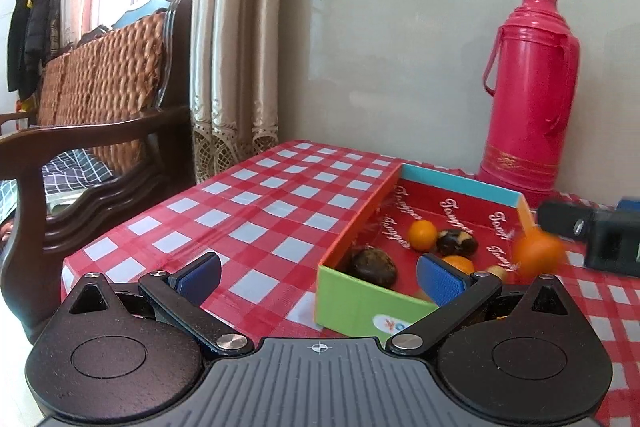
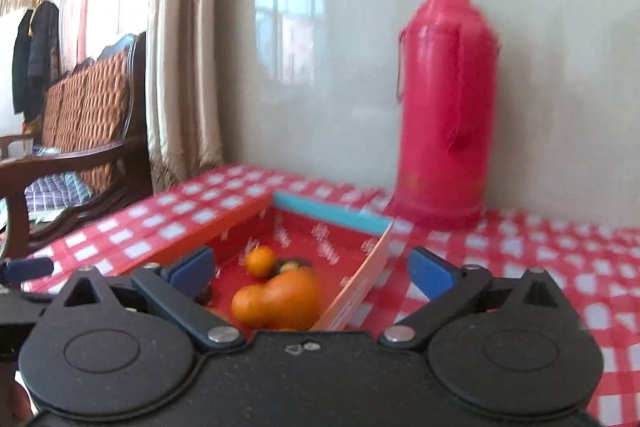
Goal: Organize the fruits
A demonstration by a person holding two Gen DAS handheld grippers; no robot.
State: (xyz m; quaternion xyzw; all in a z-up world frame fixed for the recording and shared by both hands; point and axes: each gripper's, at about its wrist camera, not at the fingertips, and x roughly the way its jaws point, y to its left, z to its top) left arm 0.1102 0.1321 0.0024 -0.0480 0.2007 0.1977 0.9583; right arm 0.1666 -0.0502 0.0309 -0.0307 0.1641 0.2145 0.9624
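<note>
A shallow cardboard box (image 1: 360,301) with a red inside, green front wall and blue back wall lies on the checked tablecloth; it also shows in the right wrist view (image 2: 328,213). Inside are small oranges (image 1: 423,235) and dark brown fruits (image 1: 374,266). A blurred orange (image 1: 538,254) hangs at the box's right wall, and in the right wrist view this orange (image 2: 294,297) is blurred between the open fingers, above the box. My left gripper (image 1: 318,275) is open and empty at the box's front left corner. My right gripper (image 2: 312,269) is open over the box.
A tall pink thermos (image 1: 526,95) stands against the wall behind the box, right of centre (image 2: 444,103). A wooden chair with a woven back (image 1: 100,87) stands left of the table. The table's left edge (image 1: 68,267) is close to my left gripper.
</note>
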